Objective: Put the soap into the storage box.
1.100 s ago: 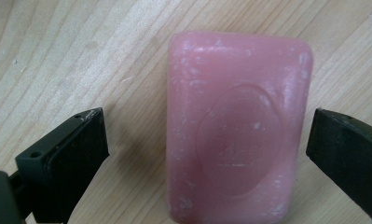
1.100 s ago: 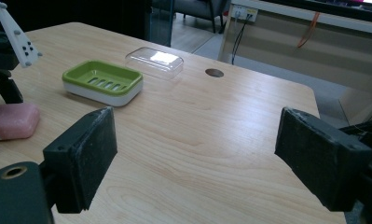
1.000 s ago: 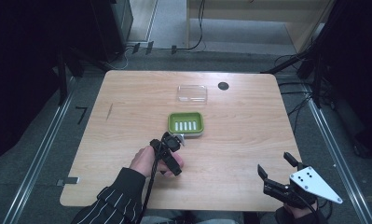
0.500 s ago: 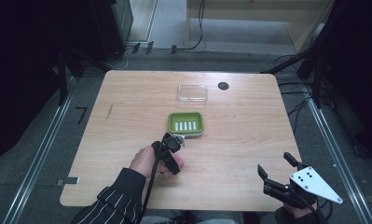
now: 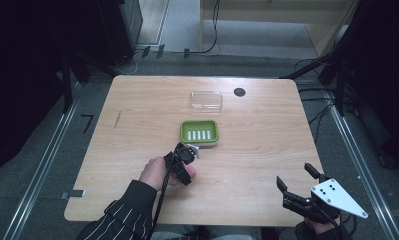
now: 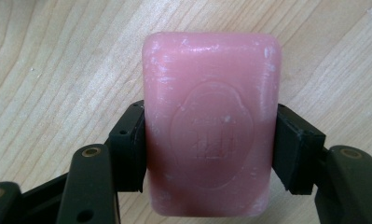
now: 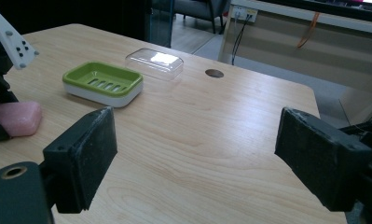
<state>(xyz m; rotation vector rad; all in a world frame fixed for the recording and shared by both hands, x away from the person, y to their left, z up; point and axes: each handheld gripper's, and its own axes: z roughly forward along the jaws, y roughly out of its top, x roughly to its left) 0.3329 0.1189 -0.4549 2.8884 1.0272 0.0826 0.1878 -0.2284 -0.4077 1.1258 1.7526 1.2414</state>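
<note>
A pink soap bar lies flat on the wooden table. My left gripper has just been closing and is now shut on it, with a pad pressed on each long side. In the high view the left gripper sits just below and left of the green soap dish, pointing down at the table. From the right gripper view the soap bar shows at the far left. My right gripper hovers open near the table's front right edge, its jaws wide apart with nothing between them.
The green slotted dish stands mid-table on a white base. Behind it lies a clear plastic lid, and a dark round hole sits to the lid's right. Bare wood stretches between the two grippers.
The left gripper's jaws have closed onto the pink soap bar. Neither hand has shifted, and the right gripper stays open.
</note>
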